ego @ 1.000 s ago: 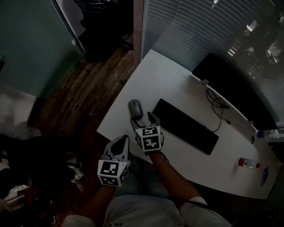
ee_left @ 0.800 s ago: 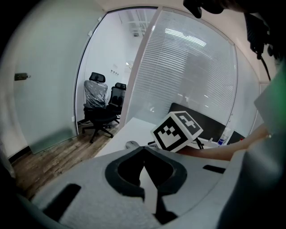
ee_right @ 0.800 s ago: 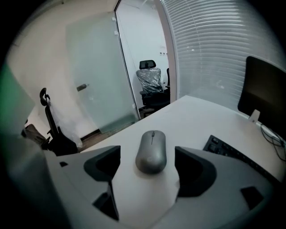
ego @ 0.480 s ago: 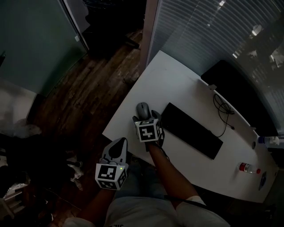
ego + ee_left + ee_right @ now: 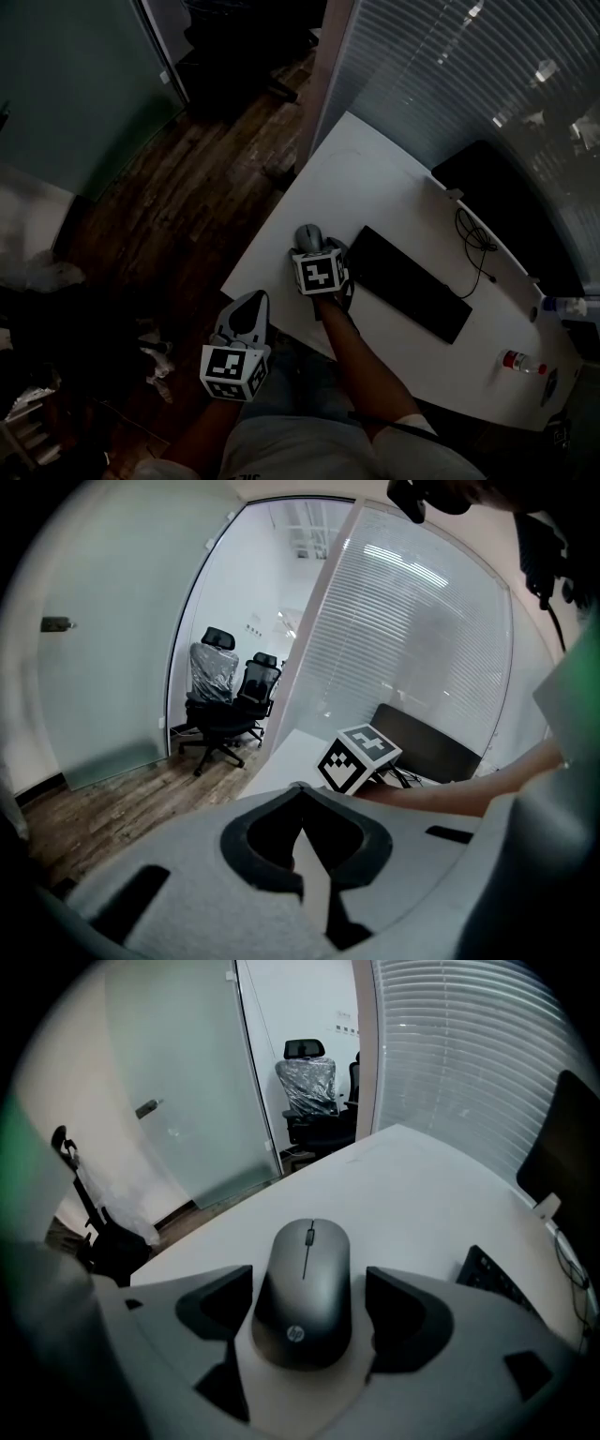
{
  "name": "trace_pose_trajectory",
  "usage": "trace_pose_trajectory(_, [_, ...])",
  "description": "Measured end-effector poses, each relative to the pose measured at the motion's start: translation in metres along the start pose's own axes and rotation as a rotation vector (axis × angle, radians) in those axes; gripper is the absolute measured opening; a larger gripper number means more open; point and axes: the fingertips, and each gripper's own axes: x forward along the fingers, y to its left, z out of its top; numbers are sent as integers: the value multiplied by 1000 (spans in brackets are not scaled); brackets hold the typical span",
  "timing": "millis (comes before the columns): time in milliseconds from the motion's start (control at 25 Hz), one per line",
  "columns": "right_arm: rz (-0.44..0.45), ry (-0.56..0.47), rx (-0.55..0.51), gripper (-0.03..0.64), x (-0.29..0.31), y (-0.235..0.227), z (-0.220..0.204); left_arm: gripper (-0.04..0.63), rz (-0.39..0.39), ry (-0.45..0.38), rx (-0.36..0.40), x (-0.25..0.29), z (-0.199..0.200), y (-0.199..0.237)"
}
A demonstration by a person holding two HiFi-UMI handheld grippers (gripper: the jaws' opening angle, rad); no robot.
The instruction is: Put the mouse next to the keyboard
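A grey mouse (image 5: 307, 234) lies on the white table (image 5: 375, 178) near its left edge, just left of the black keyboard (image 5: 411, 296). My right gripper (image 5: 316, 248) is open and set down around the mouse (image 5: 305, 1283). One jaw stands on each side, with a small gap between each jaw and the mouse's flanks. The keyboard's corner (image 5: 489, 1279) shows at the right of the right gripper view. My left gripper (image 5: 249, 305) hangs off the table's near edge over the floor; its jaws (image 5: 300, 794) meet at the tips with nothing between them.
A black monitor (image 5: 506, 202) stands along the table's far edge, with a looped cable (image 5: 475, 246) in front of it. A water bottle (image 5: 521, 361) lies at the right end. Office chairs (image 5: 309, 1082) stand beyond the table on the wooden floor (image 5: 178, 187).
My right gripper has moved forward over the table, so the mouse, which lay ahead of its jaws, now sits between them. The left gripper has stayed put.
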Motion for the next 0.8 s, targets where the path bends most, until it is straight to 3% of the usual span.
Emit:
trace_pose_trajectory(160, [-11, 2, -10, 348, -3, 0, 3, 5, -7, 2, -6, 4, 1, 0])
trace_pose_trajectory(240, [-11, 2, -8, 299, -2, -1, 1, 5, -9, 3, -8, 5, 1, 0])
trace_pose_trajectory(800, [12, -28, -1, 290, -7, -5, 1, 5, -6, 13, -11, 4, -3, -3])
